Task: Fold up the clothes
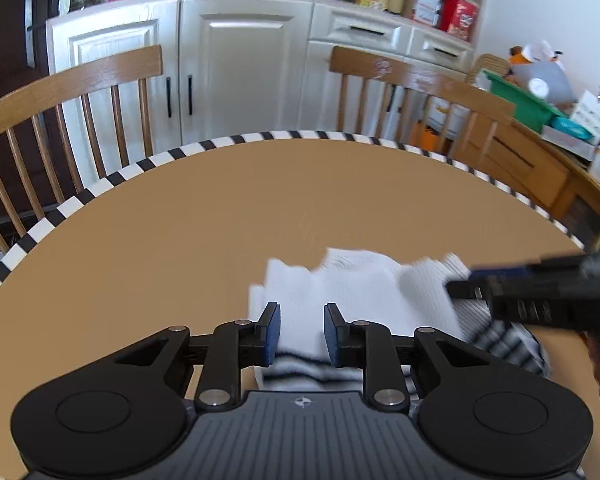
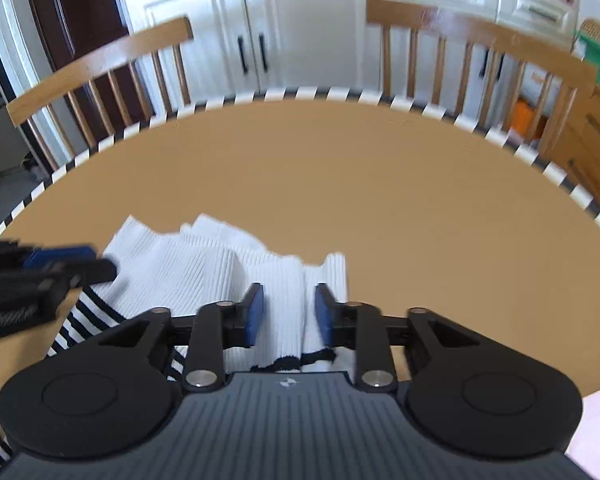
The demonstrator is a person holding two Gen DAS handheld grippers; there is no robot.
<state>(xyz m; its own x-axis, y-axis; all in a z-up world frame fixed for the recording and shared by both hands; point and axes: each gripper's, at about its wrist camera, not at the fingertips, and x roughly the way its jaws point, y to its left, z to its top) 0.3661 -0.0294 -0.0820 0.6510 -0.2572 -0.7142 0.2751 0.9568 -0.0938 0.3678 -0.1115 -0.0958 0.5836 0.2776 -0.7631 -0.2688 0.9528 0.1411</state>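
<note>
My left tongs [image 1: 302, 334] were open, blue pads apart with white ribbed cloth showing in the gap, not pinched. My right tongs [image 2: 289, 316] were open too, pads either side of a ribbed white band, no clamp on it. The garment [image 1: 360, 292], a white ribbed knit with black-and-white striped parts, lay bunched on the bench [image 1: 220, 208], at the near edge, close under both tongs. In the left wrist view its long axis ran left to right across the bench, white folded part toward the far side, striped part toward me and off to the right. In the right wrist view the garment [image 2: 204, 268] spread from lower left, where the stripes showed, to the right, ending in a narrow ribbed strip with a black hem line near my tongs. Right tongs entered the left view from the right, blurred, tips at the cloth's right end; whether touching, could not tell. 2 wooden chairs [image 1: 72, 92] stood behind the far rim; white cabinets [image 1: 240, 60] beyond them.
</note>
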